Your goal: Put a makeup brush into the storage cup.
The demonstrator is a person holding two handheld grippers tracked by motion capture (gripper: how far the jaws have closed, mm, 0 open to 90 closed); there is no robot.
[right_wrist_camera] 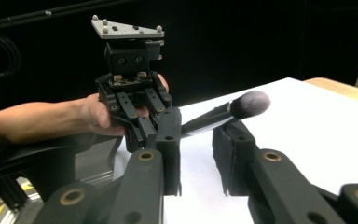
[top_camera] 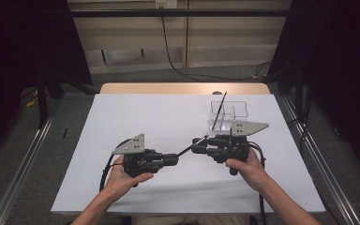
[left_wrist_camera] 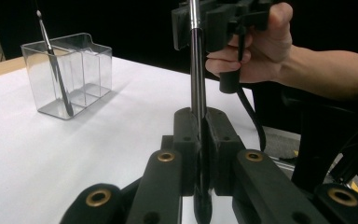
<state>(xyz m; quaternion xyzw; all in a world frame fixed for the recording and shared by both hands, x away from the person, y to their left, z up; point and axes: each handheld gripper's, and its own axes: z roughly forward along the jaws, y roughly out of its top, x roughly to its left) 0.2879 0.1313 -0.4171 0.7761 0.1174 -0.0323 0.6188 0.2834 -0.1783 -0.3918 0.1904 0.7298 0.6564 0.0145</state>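
While your left gripper [top_camera: 174,159] clamps the makeup brush [right_wrist_camera: 223,113] by its handle end, jaws shut tight on it, your right gripper [top_camera: 196,145] faces it across the middle of the white table [top_camera: 136,117]. The brush spans the gap between the two grippers, up off the table, bristle end toward the right one. In the right gripper view the fluffy head sits between the right jaws, which are partly apart; a gap shows on the far-jaw side, and you can't tell whether the near pad touches the ferrule. In the left gripper view the shiny handle runs straight up from the closed jaws to the other gripper. Behind, near the right gripper, the clear divided organizer [top_camera: 228,115] stands upright with a thin dark brush [top_camera: 219,110] leaning in its left compartment.
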